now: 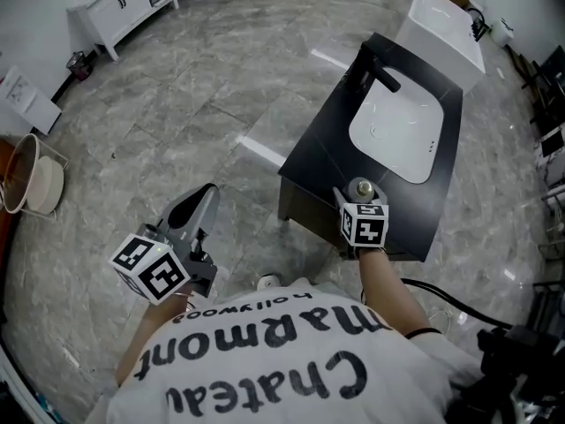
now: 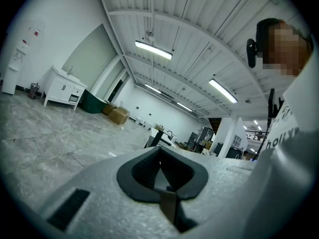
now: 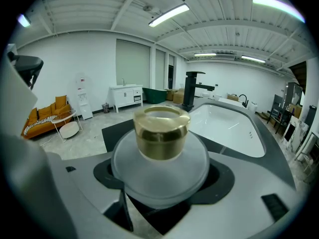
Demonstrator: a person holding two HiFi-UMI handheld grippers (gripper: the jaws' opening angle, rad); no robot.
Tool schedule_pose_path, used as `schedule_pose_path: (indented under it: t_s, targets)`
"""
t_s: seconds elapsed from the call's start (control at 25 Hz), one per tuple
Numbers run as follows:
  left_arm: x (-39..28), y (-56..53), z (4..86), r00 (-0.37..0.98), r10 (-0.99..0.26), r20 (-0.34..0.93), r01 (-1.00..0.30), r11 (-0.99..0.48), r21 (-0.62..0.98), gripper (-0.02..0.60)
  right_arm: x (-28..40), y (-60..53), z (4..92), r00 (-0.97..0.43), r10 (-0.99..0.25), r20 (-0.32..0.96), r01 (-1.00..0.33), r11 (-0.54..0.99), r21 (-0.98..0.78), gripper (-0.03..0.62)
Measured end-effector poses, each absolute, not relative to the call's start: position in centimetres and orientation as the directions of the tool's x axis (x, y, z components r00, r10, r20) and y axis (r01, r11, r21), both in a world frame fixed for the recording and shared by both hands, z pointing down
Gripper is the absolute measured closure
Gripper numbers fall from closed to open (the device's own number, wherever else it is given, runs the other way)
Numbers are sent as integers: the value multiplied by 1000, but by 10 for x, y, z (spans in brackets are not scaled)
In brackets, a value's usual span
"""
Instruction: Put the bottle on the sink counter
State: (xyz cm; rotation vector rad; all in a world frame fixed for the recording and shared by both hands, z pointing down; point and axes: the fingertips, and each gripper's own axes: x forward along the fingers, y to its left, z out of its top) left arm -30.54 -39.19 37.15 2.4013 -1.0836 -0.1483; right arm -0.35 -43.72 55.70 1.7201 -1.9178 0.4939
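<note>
– So, where is the bottle [image 3: 159, 172] right now?
– Clamped in the right gripper [image 1: 358, 203]. In the right gripper view its frosted round body fills the space between the two jaws, which press on it from either side. Its gold cap [image 3: 160, 132] stands upright above them.
– And how does it sit against the sink?
– In the head view the gripper holds it at the near edge of the black desk [image 1: 322, 153], at about 7 o'clock from the white basin [image 1: 397, 129]. The black faucet [image 1: 382, 78] stands on the far side of the basin, at about 11 o'clock from it. Whether the bottle's base touches the desk I cannot tell, because the gripper covers it.
– What shows behind the bottle in the right gripper view?
– The dark desk top lies at 9 o'clock of the cap, the basin opens at 3 o'clock, and the faucet rises at 1 o'clock, well beyond.
– And the left gripper [image 1: 203, 203]?
– Closed on nothing. In the left gripper view the dark pads [image 2: 139, 176] meet in a seam with nothing between them. In the head view it sits at 8 o'clock of the frame, over the grey marble floor [image 1: 177, 104] and well apart from the desk. Its jaws point toward 1 o'clock.
– Anything else around?
– A white cabinet [image 1: 124, 3] at 11 o'clock of the head view, also well apart from the desk.
</note>
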Motion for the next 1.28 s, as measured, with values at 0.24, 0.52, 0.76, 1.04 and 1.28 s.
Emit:
schedule_pose_path:
  t_s: [0.24,0.52,0.76,1.04,1.28]
  targets:
    - [-308,-378,371,666,-739,96,-684,-555,472,566,-5,-439,559,-70,-788,611,-990,130,54,252]
    - [-302,-364,370,645,-759,92,-704,-542,460,566,-2,-442,564,-98,-764,638,-992,125,-3,252]
    - [-290,-341,371,606,-788,110,-739,-507,444,566,-6,-439,567,-159,-717,679,-984,175,-46,250]
    - [-275,-306,371,543,-834,100,-767,-444,463,566,11,-424,569,-147,-675,723,-974,228,14,246]
    - [-252,-276,368,493,-868,63,-776,-405,483,566,24,-391,568,-265,-625,734,-939,341,-49,247]
